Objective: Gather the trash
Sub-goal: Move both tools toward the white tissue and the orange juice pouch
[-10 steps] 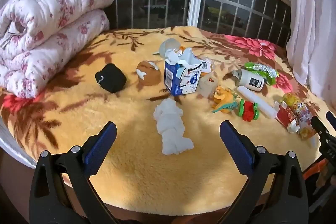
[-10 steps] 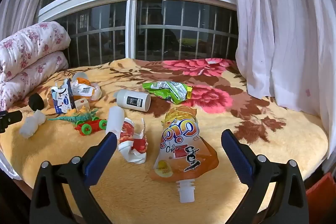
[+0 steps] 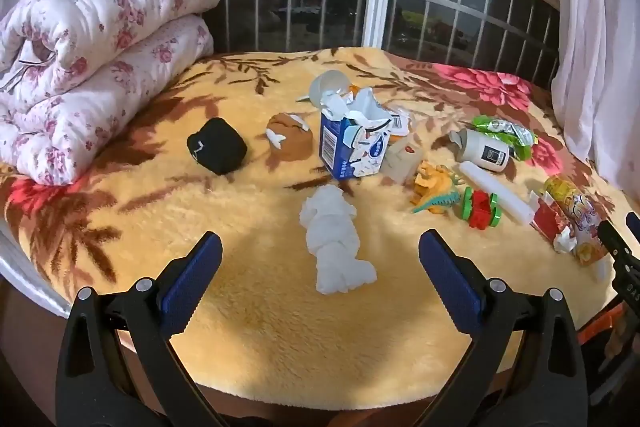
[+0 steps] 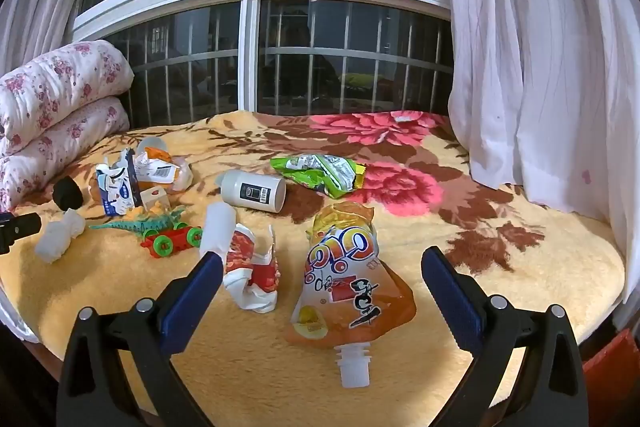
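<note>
Trash lies scattered on a yellow flowered blanket (image 3: 240, 327). My left gripper (image 3: 320, 259) is open and empty, its jaws wide on either side of a crumpled white tissue (image 3: 334, 239) just ahead. Behind it stands a torn blue milk carton (image 3: 354, 143). My right gripper (image 4: 322, 275) is open and empty, with an orange spouted drink pouch (image 4: 346, 279) between its jaws and a crumpled red and white wrapper (image 4: 252, 267) by the left finger. A white bottle (image 4: 254, 191) and a green snack bag (image 4: 320, 173) lie farther back.
A rolled floral quilt (image 3: 92, 59) fills the left side. A black sock ball (image 3: 216, 145), a brown pouch (image 3: 290, 137), a toy dinosaur (image 3: 434, 187) and a red toy car (image 3: 482, 207) lie among the trash. A barred window (image 4: 280, 59) and a pink curtain (image 4: 540, 47) stand behind.
Both grippers have edged slightly forward toward the blanket. Nothing was grasped or moved.
</note>
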